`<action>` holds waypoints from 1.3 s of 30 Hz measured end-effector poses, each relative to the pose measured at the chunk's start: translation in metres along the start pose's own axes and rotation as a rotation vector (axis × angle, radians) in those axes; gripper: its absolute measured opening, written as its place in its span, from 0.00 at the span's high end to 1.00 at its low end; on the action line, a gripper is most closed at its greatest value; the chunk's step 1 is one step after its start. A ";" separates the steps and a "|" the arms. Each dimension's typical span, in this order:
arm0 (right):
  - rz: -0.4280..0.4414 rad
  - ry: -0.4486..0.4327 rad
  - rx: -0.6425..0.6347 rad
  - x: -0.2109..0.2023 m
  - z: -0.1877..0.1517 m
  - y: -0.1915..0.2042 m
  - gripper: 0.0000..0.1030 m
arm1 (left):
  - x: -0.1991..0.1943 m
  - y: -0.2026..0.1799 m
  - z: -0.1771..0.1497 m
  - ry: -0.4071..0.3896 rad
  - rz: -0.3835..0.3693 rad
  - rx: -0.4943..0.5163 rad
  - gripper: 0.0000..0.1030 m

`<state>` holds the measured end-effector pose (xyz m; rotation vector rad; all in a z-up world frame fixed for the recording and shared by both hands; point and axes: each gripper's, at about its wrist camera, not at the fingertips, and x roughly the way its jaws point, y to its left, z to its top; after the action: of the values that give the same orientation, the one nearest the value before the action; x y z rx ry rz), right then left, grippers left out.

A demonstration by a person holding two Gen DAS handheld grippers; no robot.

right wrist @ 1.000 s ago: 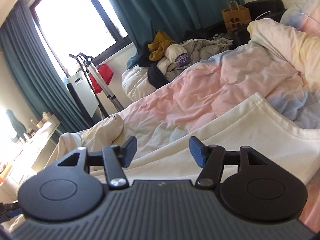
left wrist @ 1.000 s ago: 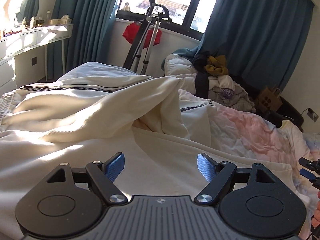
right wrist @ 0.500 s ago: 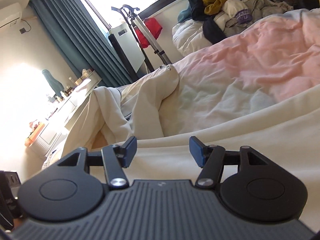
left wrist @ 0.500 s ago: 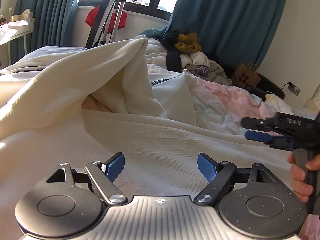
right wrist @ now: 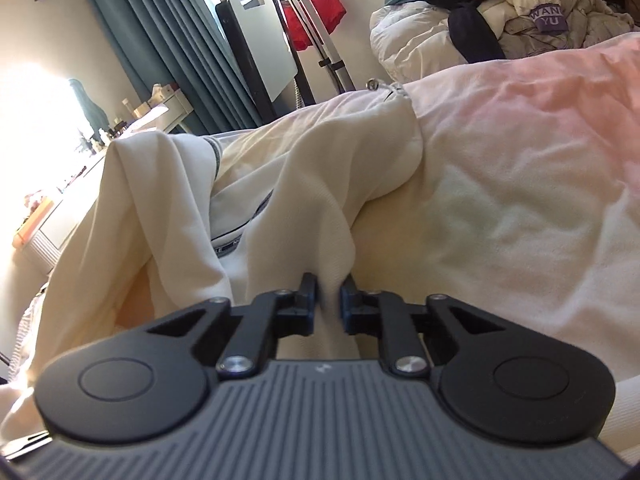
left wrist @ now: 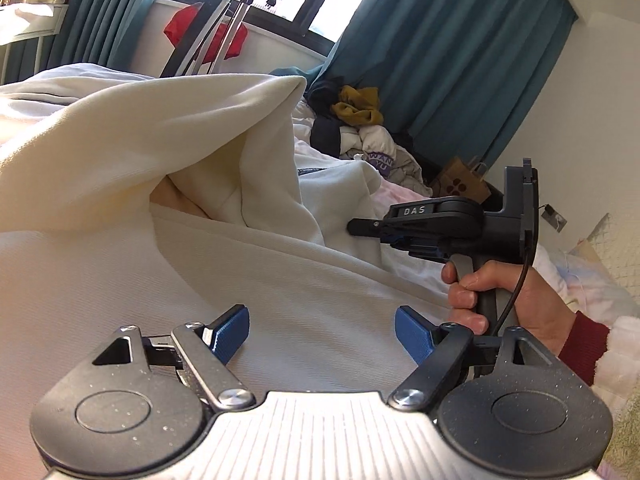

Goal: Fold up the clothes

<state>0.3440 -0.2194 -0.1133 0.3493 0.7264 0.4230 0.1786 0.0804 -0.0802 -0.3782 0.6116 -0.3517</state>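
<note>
A large cream garment (left wrist: 160, 152) lies rumpled across the bed, one part raised in a peaked fold. My left gripper (left wrist: 322, 330) hovers low over a flat stretch of it, blue pads wide apart, nothing between them. In the right wrist view my right gripper (right wrist: 329, 300) is shut on a pinched ridge of the cream garment (right wrist: 312, 200), the cloth squeezed between its dark pads. From the left wrist view the right gripper (left wrist: 356, 226) shows side-on, held by a hand (left wrist: 500, 292) in a dark red sleeve, its tips against the cloth.
A pink and white duvet (right wrist: 520, 152) covers the bed on the right. A heap of clothes (left wrist: 368, 136) sits beyond the bed by teal curtains (left wrist: 440, 60). A folded stand (left wrist: 216, 28) and red item lean under the window. A white dresser (right wrist: 60, 208) stands left.
My right gripper has gone from open to shut, pinching a fold of the cream garment. The left gripper swung right and nearer, bringing the right gripper and hand fully into its view.
</note>
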 end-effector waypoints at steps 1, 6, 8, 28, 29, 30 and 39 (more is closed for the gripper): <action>-0.009 -0.011 0.010 -0.007 0.005 -0.002 0.91 | -0.001 0.001 0.001 -0.003 -0.002 -0.007 0.20; -0.097 -0.089 0.013 -0.047 0.041 -0.019 0.95 | -0.006 0.002 0.004 -0.021 0.000 -0.026 0.20; -0.148 -0.124 0.022 -0.063 0.056 -0.030 0.95 | -0.006 0.003 0.005 -0.023 0.001 -0.034 0.20; -0.386 -0.326 0.352 -0.159 0.053 -0.165 0.92 | 0.002 0.004 0.007 0.004 -0.028 -0.036 0.20; -0.371 -0.338 0.373 -0.163 0.043 -0.167 0.91 | 0.002 0.004 0.008 0.003 -0.028 -0.035 0.20; -0.362 -0.349 0.400 -0.167 0.035 -0.169 0.90 | 0.003 0.004 0.007 0.004 -0.028 -0.034 0.20; -0.207 -0.392 0.803 -0.166 -0.008 -0.211 0.57 | 0.002 0.002 0.002 0.021 -0.032 -0.037 0.20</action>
<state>0.2797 -0.4798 -0.1201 1.0682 0.5112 -0.1580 0.1817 0.0816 -0.0804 -0.4208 0.6337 -0.3758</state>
